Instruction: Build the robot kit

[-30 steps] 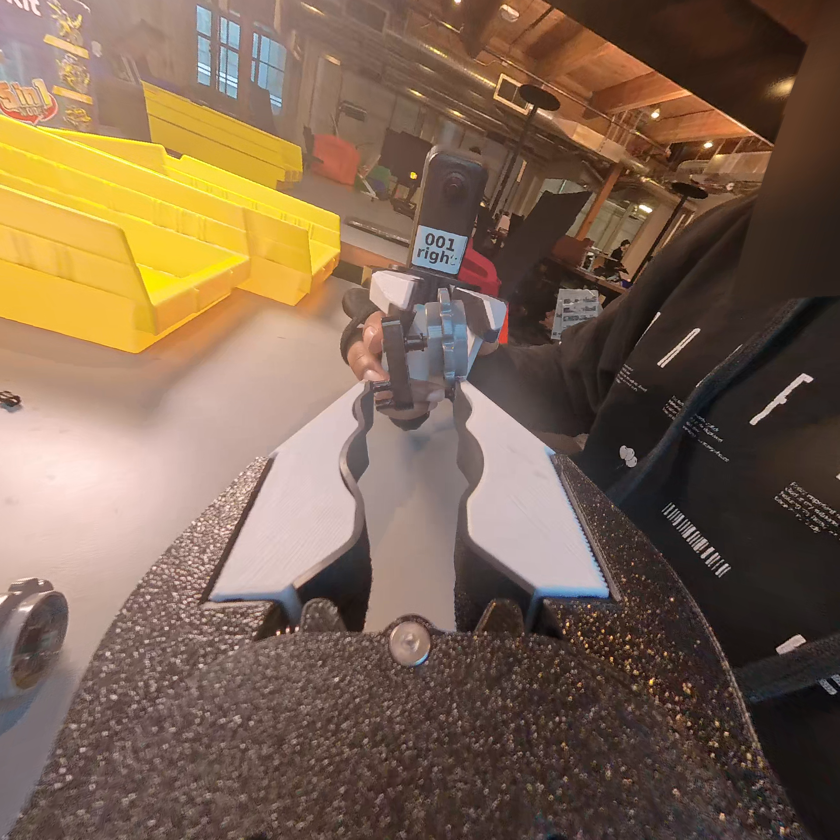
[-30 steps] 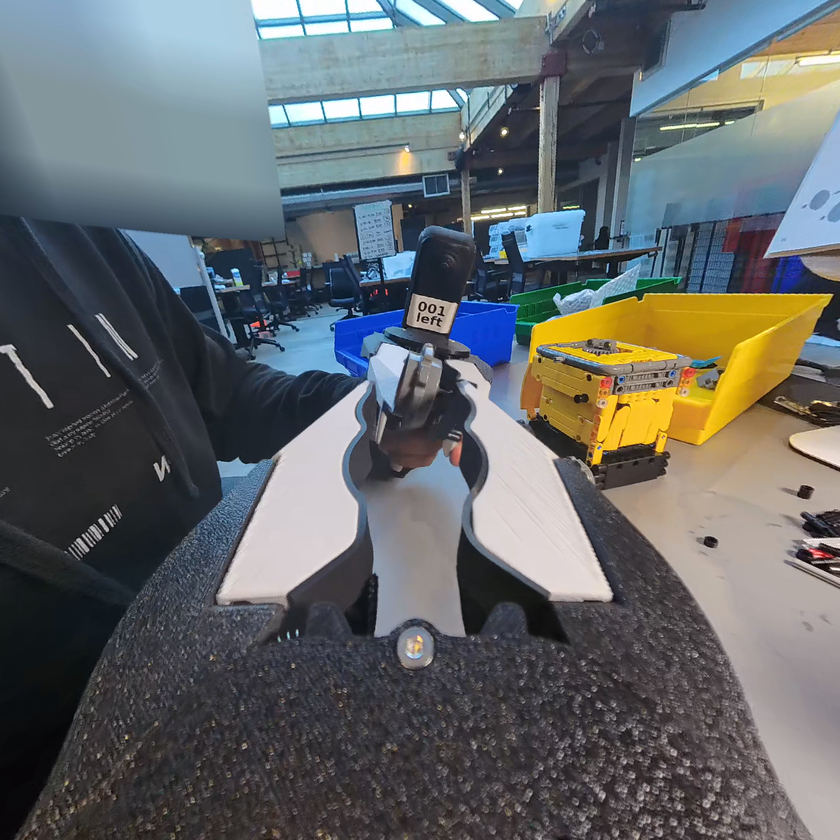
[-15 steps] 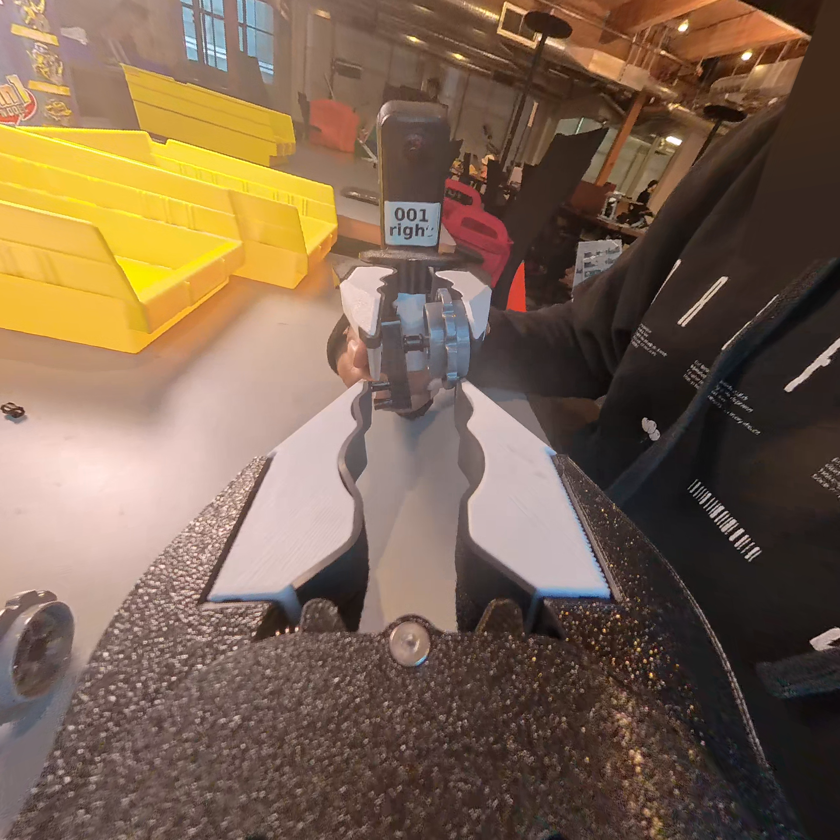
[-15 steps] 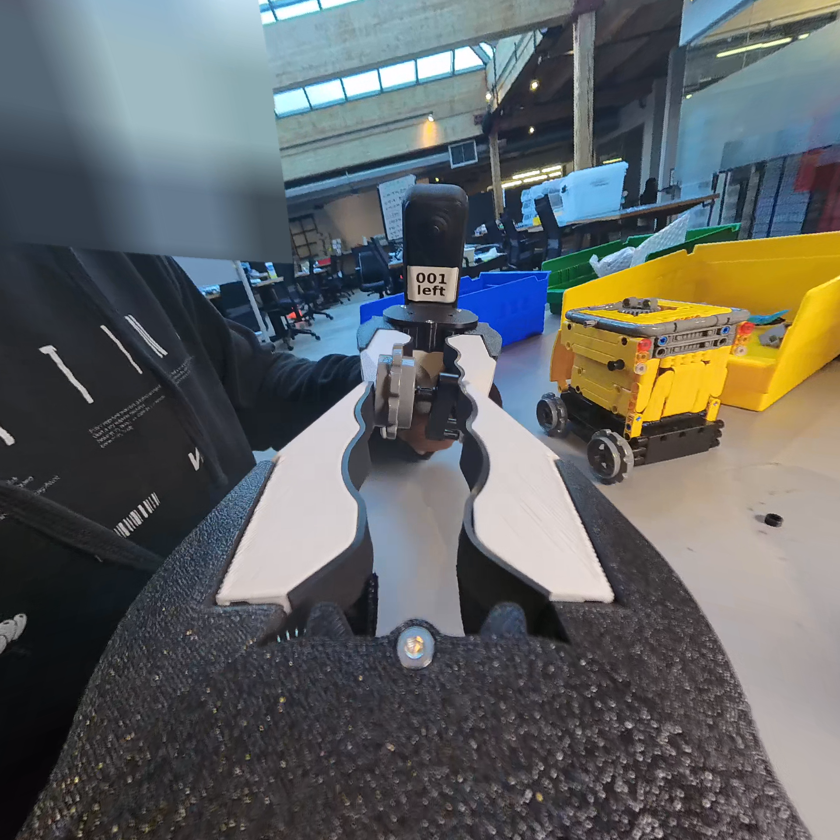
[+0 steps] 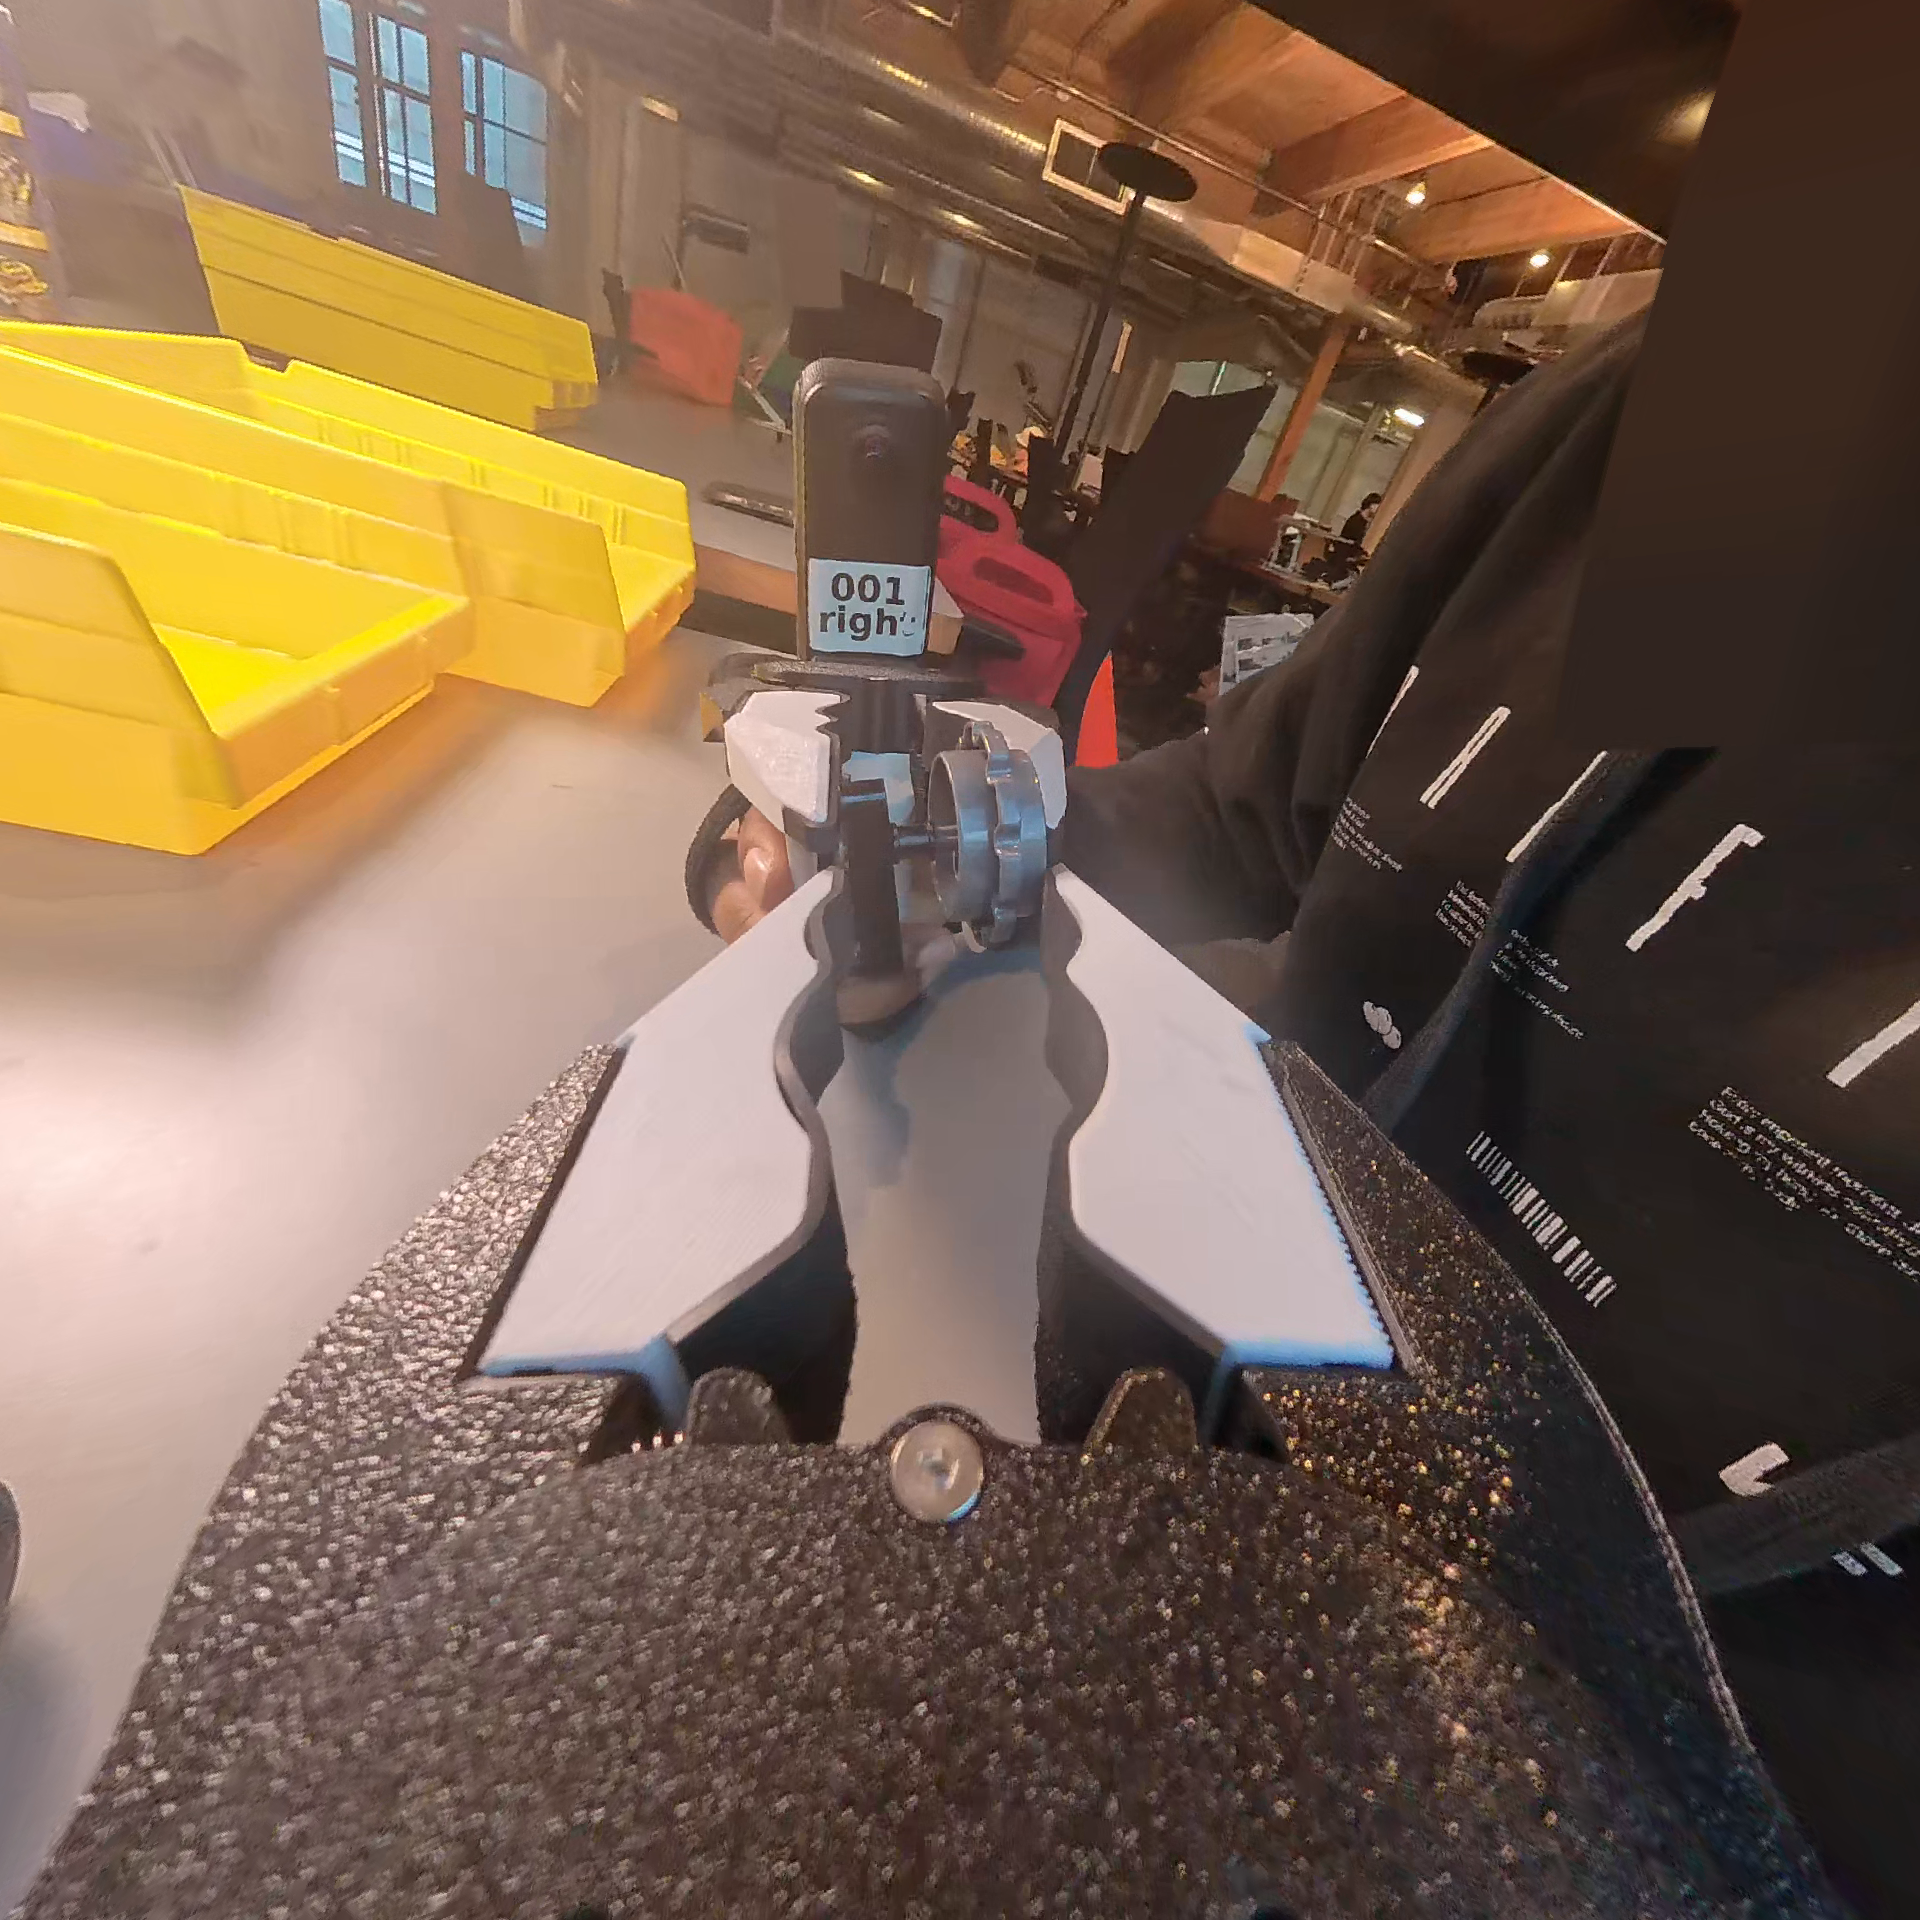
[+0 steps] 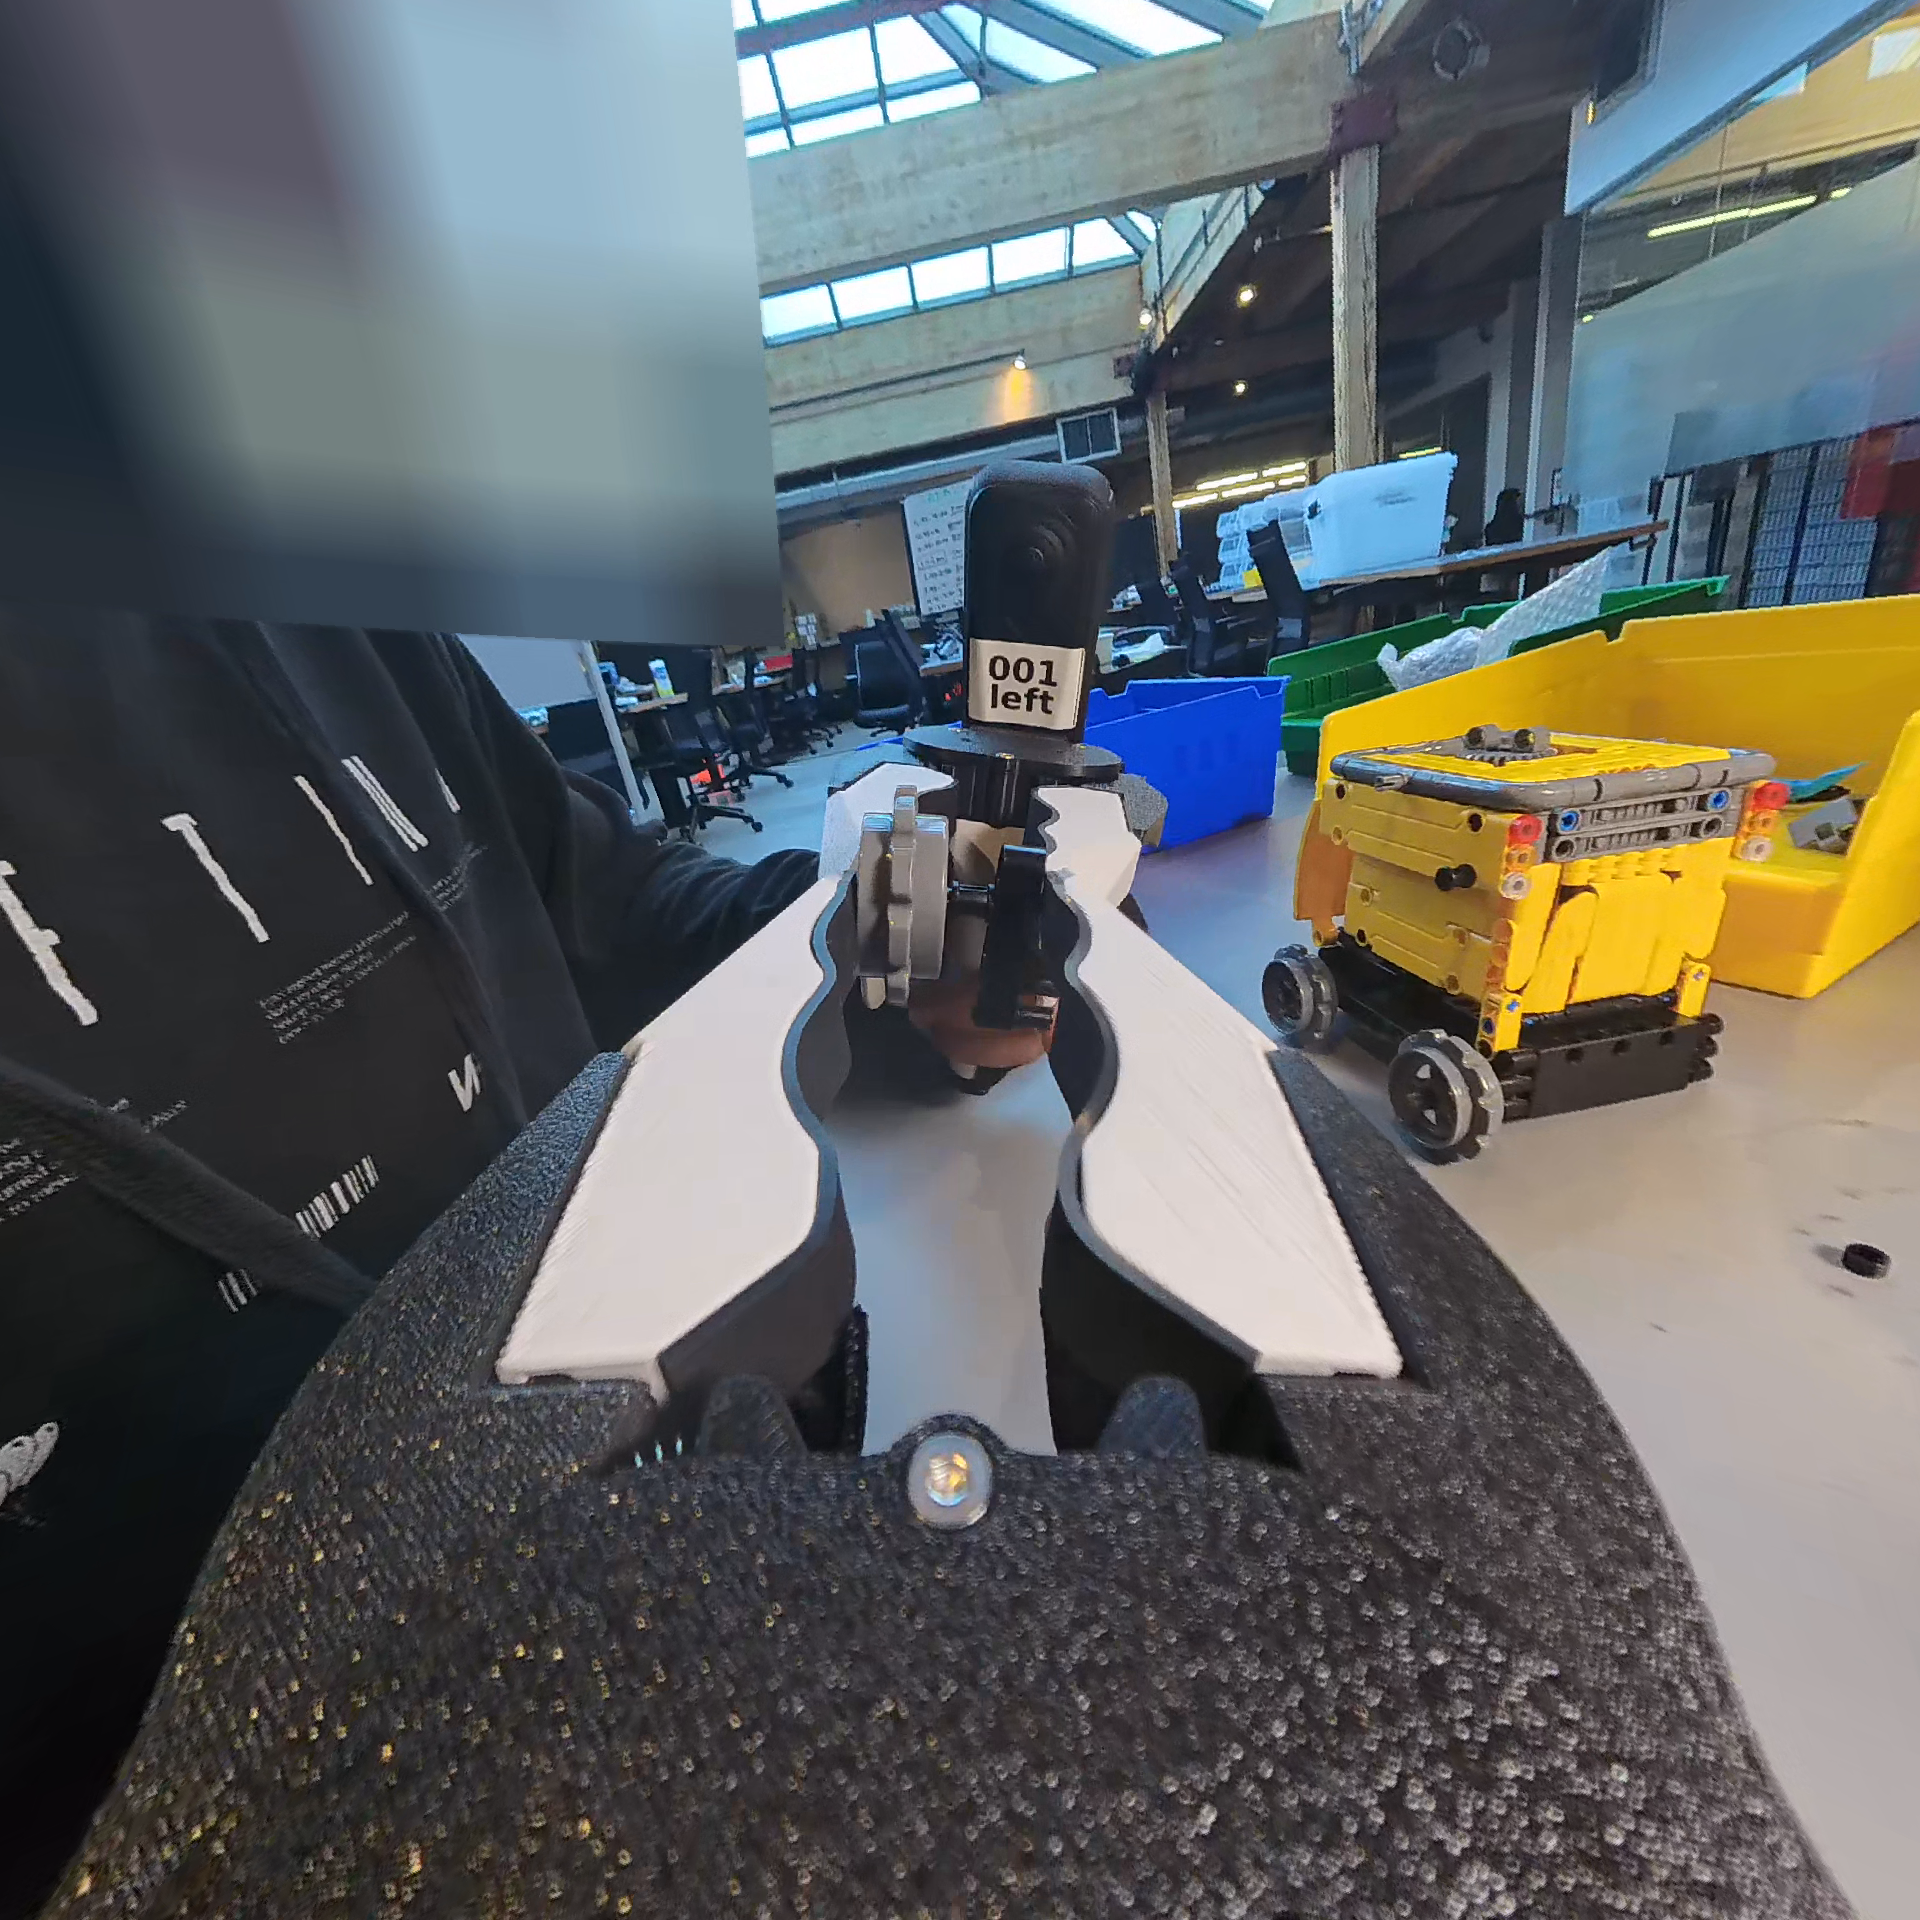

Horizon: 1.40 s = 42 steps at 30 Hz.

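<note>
My two grippers face each other tip to tip above a grey table (image 5: pixel 312 1039). Between them is a small assembly: a grey toothed wheel (image 5: pixel 987 831) joined by a short black axle to a black piece (image 5: pixel 871 894). My left gripper (image 5: pixel 935 904) is closed around it, one fingertip by the black piece and one by the wheel. In the right wrist view my right gripper (image 6: pixel 951 914) grips the same assembly, with the wheel (image 6: pixel 899 894) on the left and the black piece (image 6: pixel 1013 904) on the right. A person's hand (image 5: pixel 743 862) holds the right gripper's handle.
Yellow bins (image 5: pixel 260 623) stand at the table's left in the left wrist view. In the right wrist view a yellow brick vehicle (image 6: pixel 1507 914) on wheels stands to the right, with a yellow bin (image 6: pixel 1818 727) and a blue bin (image 6: pixel 1195 748) behind. A small black ring (image 6: pixel 1865 1259) lies on the table. The person's black hoodie (image 6: pixel 260 935) is close by. Only a small space, under 4 cm, lies between the two pairs of fingers. The yellow brick vehicle (image 6: pixel 1507 914) is about equally far from each gripper, around 15 centimeters.
Both grippers stay on the assembly and have swung together. The yellow vehicle now sits nearer in the right view. A metal round part has slid to the left view's edge.
</note>
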Available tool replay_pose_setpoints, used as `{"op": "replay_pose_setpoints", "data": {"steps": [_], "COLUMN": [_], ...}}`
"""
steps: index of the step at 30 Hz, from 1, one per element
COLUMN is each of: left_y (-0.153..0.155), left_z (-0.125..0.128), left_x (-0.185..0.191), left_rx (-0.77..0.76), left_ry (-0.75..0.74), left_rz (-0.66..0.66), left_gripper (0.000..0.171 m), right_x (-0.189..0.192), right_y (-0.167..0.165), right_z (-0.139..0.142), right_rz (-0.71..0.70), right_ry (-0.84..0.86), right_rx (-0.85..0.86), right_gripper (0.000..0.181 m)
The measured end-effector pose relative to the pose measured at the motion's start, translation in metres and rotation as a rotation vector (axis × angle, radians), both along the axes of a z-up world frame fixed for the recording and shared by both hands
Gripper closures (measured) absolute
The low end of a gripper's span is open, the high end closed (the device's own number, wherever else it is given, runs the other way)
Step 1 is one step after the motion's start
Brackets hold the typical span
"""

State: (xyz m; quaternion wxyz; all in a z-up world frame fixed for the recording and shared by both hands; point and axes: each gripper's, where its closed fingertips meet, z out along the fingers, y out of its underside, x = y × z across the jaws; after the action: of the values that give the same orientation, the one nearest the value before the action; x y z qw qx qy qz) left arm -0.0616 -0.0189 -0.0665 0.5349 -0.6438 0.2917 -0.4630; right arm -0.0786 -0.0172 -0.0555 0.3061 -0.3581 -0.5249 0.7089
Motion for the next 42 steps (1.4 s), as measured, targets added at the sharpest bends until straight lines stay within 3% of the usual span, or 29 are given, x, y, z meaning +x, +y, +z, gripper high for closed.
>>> {"op": "replay_pose_setpoints", "data": {"steps": [16, 21, 23, 29, 42], "left_y": [0.0, 0.0, 0.0, -0.006, -0.009], "left_z": [0.002, 0.004, 0.002, 0.003, 0.003], "left_x": [0.001, 0.003, 0.003, 0.008, 0.011], "left_rx": [0.018, 0.11, 0.136, 0.142, 0.223], "left_ry": [0.0, 0.06, 0.082, 0.072, 0.148], "left_rz": [0.011, 0.049, 0.068, 0.028, 0.05], "left_gripper": [0.145, 0.143, 0.135, 0.133, 0.136], "right_x": [-0.001, 0.003, 0.005, 0.006, 0.009], "right_y": [0.002, 0.0, -0.003, -0.01, -0.015], "right_z": [0.003, 0.005, 0.006, 0.006, 0.005], "right_rz": [0.007, 0.001, 0.005, 0.007, 0.068], "right_ry": [0.01, 0.056, 0.076, 0.098, 0.061], "right_rx": [-0.034, 0.055, 0.096, 0.168, 0.093], "right_gripper": [0.148, 0.148, 0.148, 0.147, 0.148]}}
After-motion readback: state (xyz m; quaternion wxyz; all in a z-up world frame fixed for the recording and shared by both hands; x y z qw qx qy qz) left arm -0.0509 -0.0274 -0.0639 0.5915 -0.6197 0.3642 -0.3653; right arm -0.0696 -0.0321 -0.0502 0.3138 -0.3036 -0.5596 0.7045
